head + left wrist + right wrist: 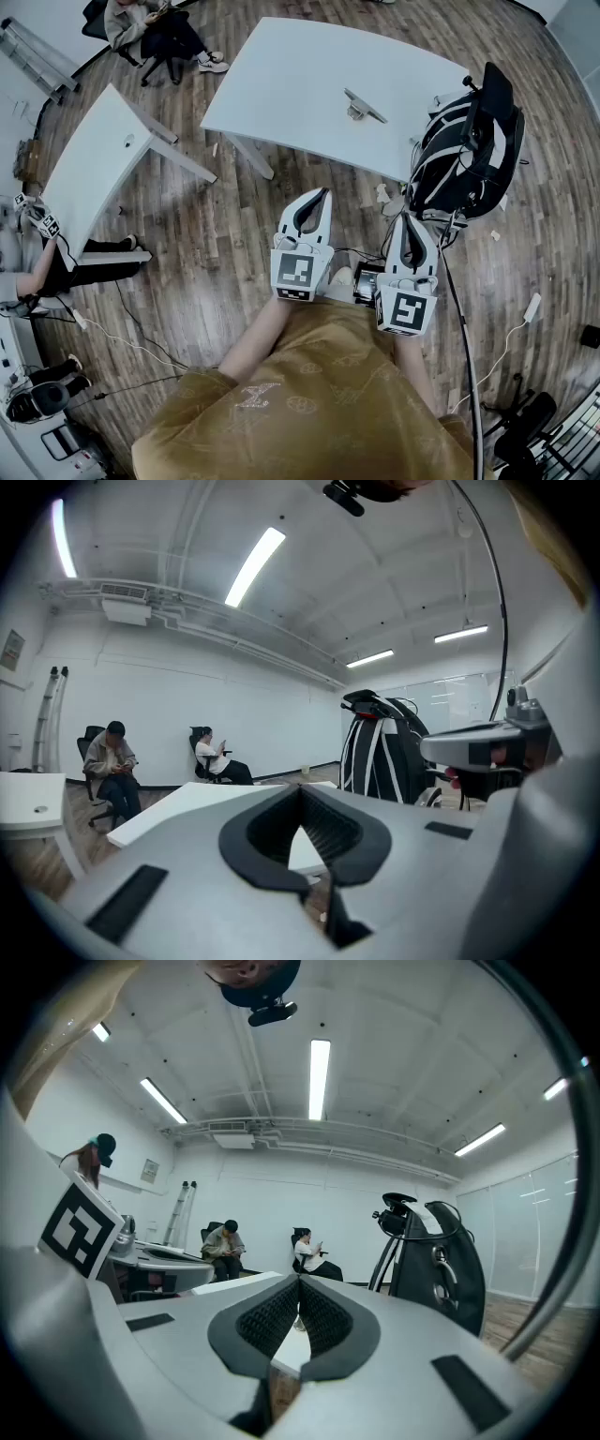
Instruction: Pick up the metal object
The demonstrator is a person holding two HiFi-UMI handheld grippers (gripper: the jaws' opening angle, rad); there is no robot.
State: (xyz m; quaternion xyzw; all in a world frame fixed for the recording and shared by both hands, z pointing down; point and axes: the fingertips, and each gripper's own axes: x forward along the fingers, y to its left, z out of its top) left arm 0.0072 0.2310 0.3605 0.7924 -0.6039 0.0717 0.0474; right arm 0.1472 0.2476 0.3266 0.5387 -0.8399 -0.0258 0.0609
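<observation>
The metal object [362, 106], a small grey angled piece, lies on the white table [300, 84] ahead of me. Both grippers are held low in front of my body, short of the table's near edge, well apart from the object. My left gripper [324, 192] is shut, its tips touching with nothing between them; its own view shows the closed tips [300, 790] against the table top [187, 804]. My right gripper [410, 217] is likewise shut and empty [299, 1282]. The metal object does not show in either gripper view.
A black bag with white straps [466, 150] stands at the table's right end. A second white table [98, 159] is at the left. Two people sit on chairs at the far wall [155, 23]. Cables [131, 337] run over the wooden floor.
</observation>
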